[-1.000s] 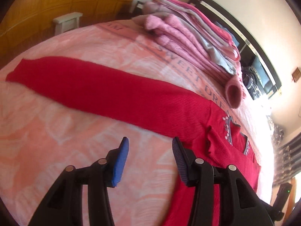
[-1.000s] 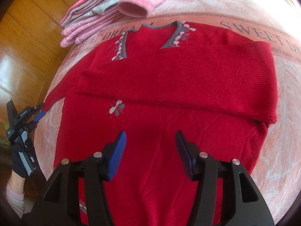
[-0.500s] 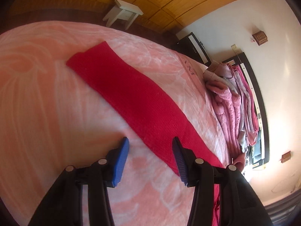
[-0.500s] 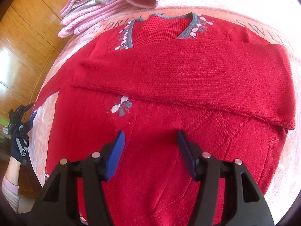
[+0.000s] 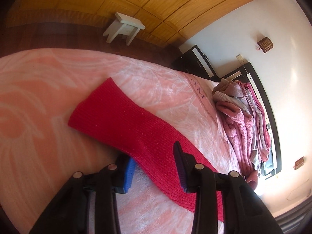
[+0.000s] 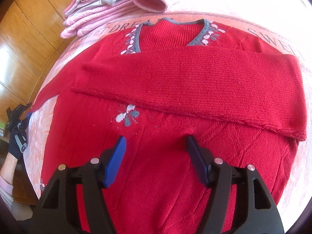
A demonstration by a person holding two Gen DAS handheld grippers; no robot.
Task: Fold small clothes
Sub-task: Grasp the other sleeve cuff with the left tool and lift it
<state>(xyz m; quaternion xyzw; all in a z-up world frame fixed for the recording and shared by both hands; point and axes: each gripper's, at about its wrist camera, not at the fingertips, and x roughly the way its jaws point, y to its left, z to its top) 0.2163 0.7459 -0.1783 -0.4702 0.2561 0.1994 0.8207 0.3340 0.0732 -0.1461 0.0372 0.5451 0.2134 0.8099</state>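
Near the bed's (image 5: 35, 101) left edge, left gripper (image 5: 154, 163), jaws spread, straddles the unfolded sleeve (image 5: 120, 120) running crosswise; right gripper (image 6: 156, 156) hovers released.

Pink patterned bed (image 6: 304, 156) under a flat red sweater (image 6: 175, 128) and stacked pink clothes (image 5: 247, 128).

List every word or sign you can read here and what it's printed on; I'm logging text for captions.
"SWEET DREAM": printed along the band of the pink bedspread above the red sweater, partly cut off by the collar and the frame edge.
A few letters of the band in the left wrist view: too distorted to read.
Small mark on the dark glove: too small to read.
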